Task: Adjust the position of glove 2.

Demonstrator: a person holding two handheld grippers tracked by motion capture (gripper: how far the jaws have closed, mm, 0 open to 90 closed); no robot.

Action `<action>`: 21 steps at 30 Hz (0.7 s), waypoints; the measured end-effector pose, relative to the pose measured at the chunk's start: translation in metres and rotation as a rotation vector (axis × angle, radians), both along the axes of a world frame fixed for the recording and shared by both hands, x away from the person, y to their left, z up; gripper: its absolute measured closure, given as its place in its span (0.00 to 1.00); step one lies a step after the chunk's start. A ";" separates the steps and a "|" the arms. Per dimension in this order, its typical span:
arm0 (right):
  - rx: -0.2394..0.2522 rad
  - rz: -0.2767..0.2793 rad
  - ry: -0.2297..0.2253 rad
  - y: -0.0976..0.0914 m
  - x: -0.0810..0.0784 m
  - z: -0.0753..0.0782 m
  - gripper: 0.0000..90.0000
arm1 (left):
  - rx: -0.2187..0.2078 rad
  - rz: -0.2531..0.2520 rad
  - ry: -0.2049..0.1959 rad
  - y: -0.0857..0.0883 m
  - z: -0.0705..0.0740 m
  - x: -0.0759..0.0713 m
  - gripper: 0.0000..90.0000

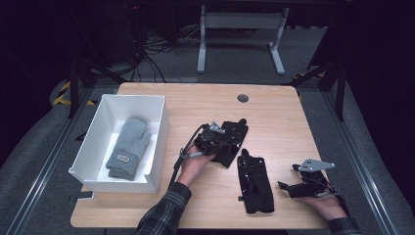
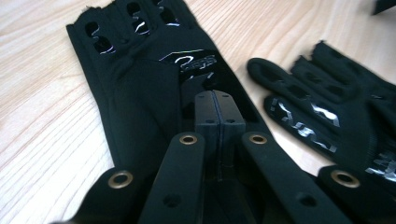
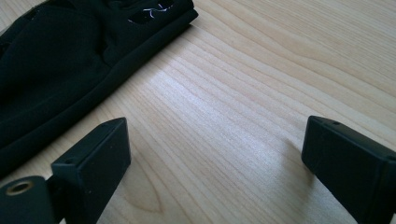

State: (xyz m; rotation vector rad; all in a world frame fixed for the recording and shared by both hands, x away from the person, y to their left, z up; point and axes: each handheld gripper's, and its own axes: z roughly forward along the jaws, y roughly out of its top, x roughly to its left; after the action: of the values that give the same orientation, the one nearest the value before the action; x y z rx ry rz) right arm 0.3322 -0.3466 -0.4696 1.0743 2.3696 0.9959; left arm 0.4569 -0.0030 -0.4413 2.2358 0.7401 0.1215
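White box [image 1: 159, 128] at nine o'clock with a grey mitten [image 1: 128, 147] already in; the left gripper [image 2: 218, 108], jaws pinched together on the black glove [image 2: 140, 98] at table centre, should lift clear of the rim before crossing; second glove [image 1: 255, 181] at five o'clock; right gripper [image 1: 289, 190] idle, jaws wide apart; how much fabric is caught, hard to say.
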 end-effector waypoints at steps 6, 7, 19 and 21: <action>0.000 0.000 0.000 0.000 0.000 0.000 0.09 | -0.005 0.013 0.034 -0.004 -0.015 0.010 1.00; 0.000 0.000 0.000 0.000 0.000 0.000 0.09 | -0.006 0.012 0.032 -0.004 -0.015 0.011 1.00; 0.000 0.000 0.000 0.000 0.000 0.000 0.09 | -0.010 0.008 0.064 0.016 -0.015 -0.010 1.00; -0.001 0.000 0.000 0.000 0.000 0.000 0.09 | 0.004 0.000 0.068 0.021 -0.014 -0.017 1.00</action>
State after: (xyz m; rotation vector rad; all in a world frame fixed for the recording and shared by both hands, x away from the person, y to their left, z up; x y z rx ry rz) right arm 0.3322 -0.3467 -0.4696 1.0741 2.3699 0.9952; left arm 0.4400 0.0181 -0.4557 2.2532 0.7761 0.0474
